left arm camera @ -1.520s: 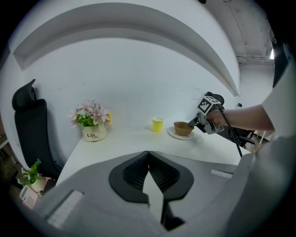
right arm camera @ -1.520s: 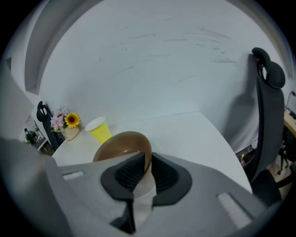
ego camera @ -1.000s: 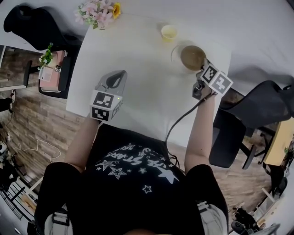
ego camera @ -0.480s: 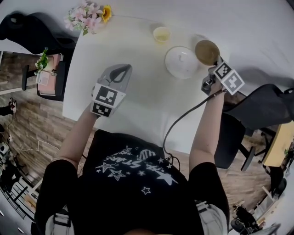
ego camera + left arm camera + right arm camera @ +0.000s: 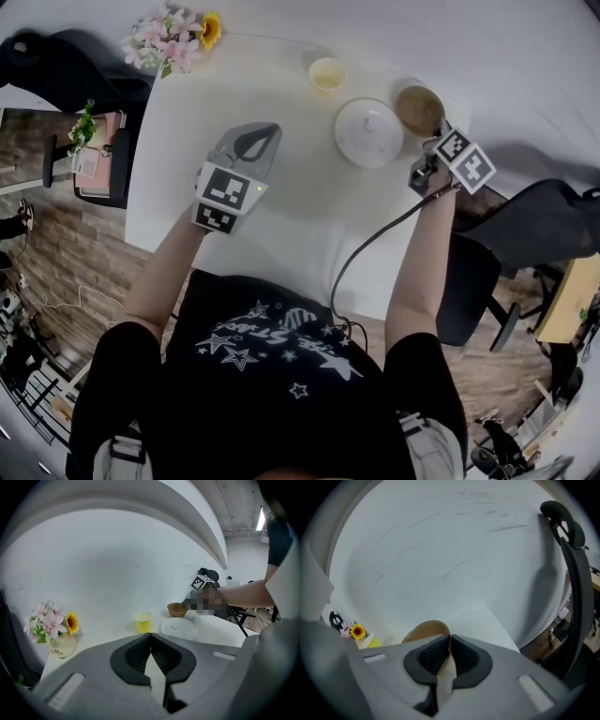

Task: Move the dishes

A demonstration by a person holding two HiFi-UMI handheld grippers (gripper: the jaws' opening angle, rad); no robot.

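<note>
My right claw (image 5: 450,654) clamped on the rim of the brown bowl (image 5: 418,107), bowl at the far right corner of the surface (image 5: 309,220), just beside the white plate (image 5: 368,133), my left claw (image 5: 151,649) clenched and empty above the left half, yellow cup (image 5: 327,73) near the far edge.

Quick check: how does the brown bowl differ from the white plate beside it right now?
The brown bowl is deep; the white plate is flat. The bowl's rim is clamped in the right gripper; the plate lies free on the table. Both are round dishes, side by side.
</note>
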